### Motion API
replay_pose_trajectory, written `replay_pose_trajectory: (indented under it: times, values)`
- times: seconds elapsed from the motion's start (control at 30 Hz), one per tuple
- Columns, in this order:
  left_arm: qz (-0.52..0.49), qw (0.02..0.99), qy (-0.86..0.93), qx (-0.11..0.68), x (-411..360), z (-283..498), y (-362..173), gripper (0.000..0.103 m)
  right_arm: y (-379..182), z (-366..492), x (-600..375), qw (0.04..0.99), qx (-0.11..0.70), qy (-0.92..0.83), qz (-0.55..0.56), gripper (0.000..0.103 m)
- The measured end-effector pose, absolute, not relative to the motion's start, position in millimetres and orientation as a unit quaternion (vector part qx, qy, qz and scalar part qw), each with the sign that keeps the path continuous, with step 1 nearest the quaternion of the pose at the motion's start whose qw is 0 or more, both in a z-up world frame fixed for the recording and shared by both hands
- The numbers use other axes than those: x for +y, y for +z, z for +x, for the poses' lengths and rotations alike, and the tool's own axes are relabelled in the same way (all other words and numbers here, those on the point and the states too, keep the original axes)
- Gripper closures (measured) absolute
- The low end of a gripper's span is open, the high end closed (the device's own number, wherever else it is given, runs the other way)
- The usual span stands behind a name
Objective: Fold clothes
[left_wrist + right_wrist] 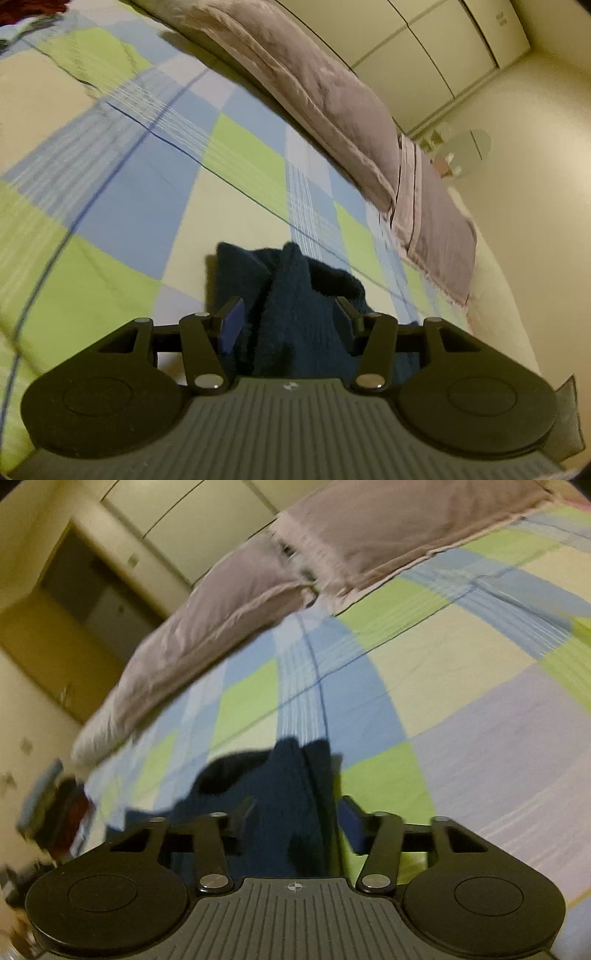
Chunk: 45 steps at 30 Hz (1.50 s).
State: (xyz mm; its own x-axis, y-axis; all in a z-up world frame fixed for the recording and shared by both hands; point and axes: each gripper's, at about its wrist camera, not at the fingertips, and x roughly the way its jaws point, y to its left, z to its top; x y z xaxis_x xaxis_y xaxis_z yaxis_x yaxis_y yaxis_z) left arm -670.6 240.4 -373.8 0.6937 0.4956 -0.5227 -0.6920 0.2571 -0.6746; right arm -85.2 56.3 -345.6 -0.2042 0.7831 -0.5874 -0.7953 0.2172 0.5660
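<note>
**A:** Right up close, our left gripper (288,317) has dark navy cloth (295,295) bunched between its fingers, blue pad (232,325) at nine o'clock of the bundle, the other finger at three. The jaws stand fairly wide, with fabric filling the gap; whether they truly pinch it, we cannot tell.

**B:** Same story on our side. Our right gripper (295,812) has the navy garment (280,794) running up between its fingers toward twelve o'clock. The picture is blurred, so we'd only say it is probably one fold standing on edge. Grip or no grip, we can't call that either.

**A:** Beyond the cloth we've got the checked bedspread (129,184), green, blue and cream squares, spreading from nine round to twelve.

**B:** We see it too, the bedspread (461,701) filling our one-to-four o'clock.

**A:** Mauve pillows (325,96) lie along the far edge of the bed, running from twelve down to three, end to end.

**B:** On ours the pillows (388,535) sweep from nine up to one. Pale wardrobe doors (192,524) sit behind them at eleven.

**A:** Wardrobe doors (424,44) at one o'clock for us, cream wall (535,166) at three.
</note>
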Motion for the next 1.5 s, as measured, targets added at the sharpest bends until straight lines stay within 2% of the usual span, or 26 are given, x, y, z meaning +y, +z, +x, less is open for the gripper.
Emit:
replay_pose_trajectory:
  times: [0.27, 0.3, 0.33, 0.37, 0.4, 0.63, 0.77, 1.03, 1.07, 1.13, 1.17, 1.2, 1.37, 1.5]
  values:
    - [-0.45, 0.791, 0.385, 0.15, 256, -638, -385, 0.056, -366, -94, 88, 0.644, 0.439, 0.625, -0.055, 0.055]
    - [-0.447, 0.795, 0.382, 0.15, 256, -636, -385, 0.061, -368, -93, 91, 0.643, 0.441, 0.624, -0.056, 0.059]
    - [-0.447, 0.801, 0.371, 0.141, 255, -637, -385, 0.067, -368, -93, 92, 0.642, 0.442, 0.625, -0.058, 0.081]
    - [-0.447, 0.808, 0.361, 0.132, 254, -637, -385, 0.09, -367, -95, 92, 0.642, 0.437, 0.627, -0.062, 0.086]
    - [-0.447, 0.813, 0.351, 0.123, 253, -638, -384, 0.098, -364, -97, 91, 0.644, 0.428, 0.63, -0.069, 0.088]
    - [-0.395, 0.837, 0.366, 0.097, 237, -656, -369, 0.098, -338, -121, 76, 0.669, 0.336, 0.651, -0.125, 0.09]
    - [-0.431, 0.819, 0.364, 0.109, 244, -652, -382, 0.094, -349, -114, 85, 0.658, 0.376, 0.643, -0.115, 0.089]
    - [-0.462, 0.801, 0.365, 0.108, 253, -642, -395, 0.079, -355, -108, 95, 0.662, 0.39, 0.632, -0.097, 0.082]
    - [-0.461, 0.802, 0.363, 0.113, 254, -640, -396, 0.079, -356, -106, 98, 0.661, 0.396, 0.63, -0.094, 0.081]
    - [-0.448, 0.809, 0.361, 0.122, 254, -636, -395, 0.098, -358, -103, 101, 0.659, 0.401, 0.631, -0.087, 0.081]
    - [-0.437, 0.814, 0.361, 0.124, 252, -635, -393, 0.098, -357, -103, 100, 0.661, 0.394, 0.633, -0.085, 0.091]
    - [-0.422, 0.822, 0.366, 0.114, 248, -637, -387, 0.098, -352, -106, 97, 0.67, 0.375, 0.635, -0.089, 0.094]
    - [-0.364, 0.846, 0.385, 0.061, 231, -650, -363, 0.098, -322, -118, 77, 0.698, 0.286, 0.65, -0.09, 0.095]
    - [-0.341, 0.844, 0.409, 0.069, 236, -646, -359, 0.098, -309, -119, 79, 0.712, 0.257, 0.649, -0.08, 0.095]
